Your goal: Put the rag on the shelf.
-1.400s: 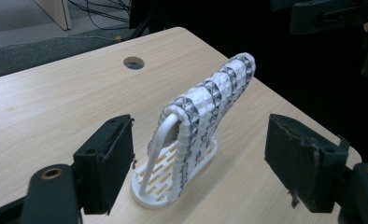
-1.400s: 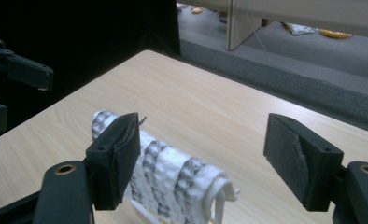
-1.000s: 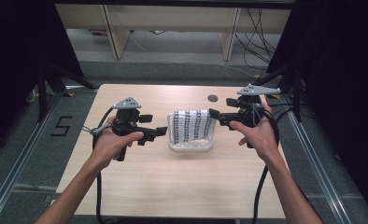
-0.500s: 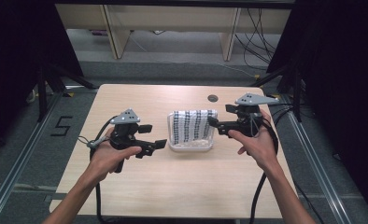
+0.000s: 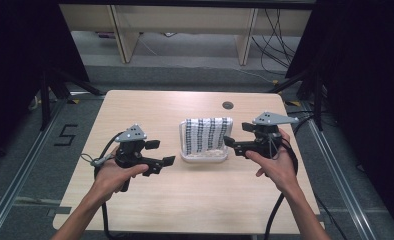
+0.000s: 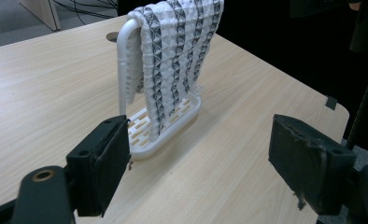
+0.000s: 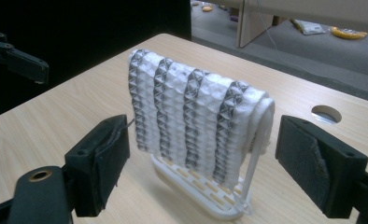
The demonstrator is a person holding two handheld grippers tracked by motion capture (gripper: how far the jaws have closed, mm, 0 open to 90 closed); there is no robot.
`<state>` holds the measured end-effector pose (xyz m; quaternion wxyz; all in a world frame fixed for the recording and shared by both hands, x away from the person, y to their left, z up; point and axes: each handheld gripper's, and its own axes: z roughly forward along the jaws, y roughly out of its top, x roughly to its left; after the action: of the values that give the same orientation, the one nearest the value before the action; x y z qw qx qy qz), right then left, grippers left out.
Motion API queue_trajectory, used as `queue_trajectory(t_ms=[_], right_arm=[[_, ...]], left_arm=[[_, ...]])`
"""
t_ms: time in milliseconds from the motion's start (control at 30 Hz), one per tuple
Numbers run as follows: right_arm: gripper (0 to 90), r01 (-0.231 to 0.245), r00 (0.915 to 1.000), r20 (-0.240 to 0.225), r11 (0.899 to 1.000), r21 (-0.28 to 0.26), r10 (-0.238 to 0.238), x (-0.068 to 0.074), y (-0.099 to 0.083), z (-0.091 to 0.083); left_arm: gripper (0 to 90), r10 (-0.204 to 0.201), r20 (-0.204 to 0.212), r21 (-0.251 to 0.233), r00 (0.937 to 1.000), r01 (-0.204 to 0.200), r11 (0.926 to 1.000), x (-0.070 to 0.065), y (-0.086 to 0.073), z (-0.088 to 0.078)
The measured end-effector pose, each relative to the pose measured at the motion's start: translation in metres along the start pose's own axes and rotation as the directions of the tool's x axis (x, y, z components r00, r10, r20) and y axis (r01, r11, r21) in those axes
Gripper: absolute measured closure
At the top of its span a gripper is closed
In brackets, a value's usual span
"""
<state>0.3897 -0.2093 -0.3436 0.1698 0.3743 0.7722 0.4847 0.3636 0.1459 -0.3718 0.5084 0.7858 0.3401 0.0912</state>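
Flanking towel (image 5: 206,135) on rack (image 5: 205,157) | left gripper (image 5: 166,162), right gripper (image 5: 229,143) | jaws spread, empty

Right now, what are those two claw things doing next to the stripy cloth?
A person holds a gripper in each hand at a wooden table. A black-and-white striped cloth hangs over a small white rack in the middle. The left gripper and the right gripper sit on either side of the rack, both with jaws open, touching nothing. The cloth hasn't been grabbed yet.
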Motion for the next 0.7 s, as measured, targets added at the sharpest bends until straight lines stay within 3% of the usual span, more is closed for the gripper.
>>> queue_trajectory(t_ms=[167,200,233,267,333,400,533,567,600,633,667,700], right_arm=[[18.7,0.013,0.9997,-0.02,1.0,-0.015,-0.014,0.002,-0.004,0.001],[18.7,-0.001,0.9997,-0.025,1.0,-0.012,0.001,0.004,-0.005,0.001],[18.6,0.002,0.9999,-0.01,1.0,0.003,-0.001,0.006,-0.006,-0.001],[18.6,0.031,0.9993,-0.021,0.999,-0.015,-0.031,0.004,-0.007,0.001],[18.6,0.009,0.9998,-0.019,1.0,0.0,-0.009,0.007,-0.01,-0.001],[18.4,0.018,0.9997,-0.018,1.0,-0.016,-0.018,0.008,-0.014,0.001],[18.0,0.015,0.9993,-0.034,1.0,0.002,-0.015,0.01,-0.018,0.0],[17.8,-0.004,0.9996,-0.029,1.0,0.012,0.005,0.013,-0.02,-0.001],[17.6,0.028,0.9993,-0.026,1.0,0.004,-0.028,0.011,-0.02,-0.001],[17.4,0.011,0.9996,-0.027,1.0,0.003,-0.011,0.014,-0.022,-0.001],[17.0,0.026,0.9993,-0.027,1.0,0.007,-0.026,0.013,-0.022,-0.001],[16.9,0.004,0.9997,-0.023,1.0,0.002,-0.004,0.016,-0.024,-0.001]], left_arm=[[20.1,0.015,-0.01,0.013,0.9998,-0.015,0.9998,-0.001,-0.009,0.0],[20.1,0.012,-0.01,0.004,0.9999,-0.012,0.9999,-0.001,-0.011,0.0],[20.1,0.013,-0.01,0.002,0.9999,-0.013,0.9999,-0.002,-0.013,0.0],[20.1,0.018,-0.013,0.01,0.9997,-0.018,0.9998,-0.002,-0.014,-0.001],[20.1,0.016,-0.014,0.001,0.9998,-0.016,0.9999,-0.003,-0.017,-0.002],[20.1,0.018,-0.014,0.004,0.9997,-0.018,0.9998,-0.004,-0.018,-0.002],[20.0,0.026,-0.006,0.013,0.9996,-0.026,0.9996,-0.007,-0.026,-0.002],[19.6,0.024,0.0,0.007,0.9997,-0.024,0.9997,-0.008,-0.028,-0.001],[19.2,0.025,-0.007,0.011,0.9997,-0.025,0.9996,-0.01,-0.03,-0.001],[18.9,0.028,-0.005,0.011,0.9996,-0.028,0.9996,-0.011,-0.032,-0.001],[18.6,0.029,-0.004,0.009,0.9996,-0.029,0.9996,-0.012,-0.033,-0.001],[18.2,0.037,-0.005,0.022,0.9993,-0.037,0.9991,-0.013,-0.034,-0.001]])
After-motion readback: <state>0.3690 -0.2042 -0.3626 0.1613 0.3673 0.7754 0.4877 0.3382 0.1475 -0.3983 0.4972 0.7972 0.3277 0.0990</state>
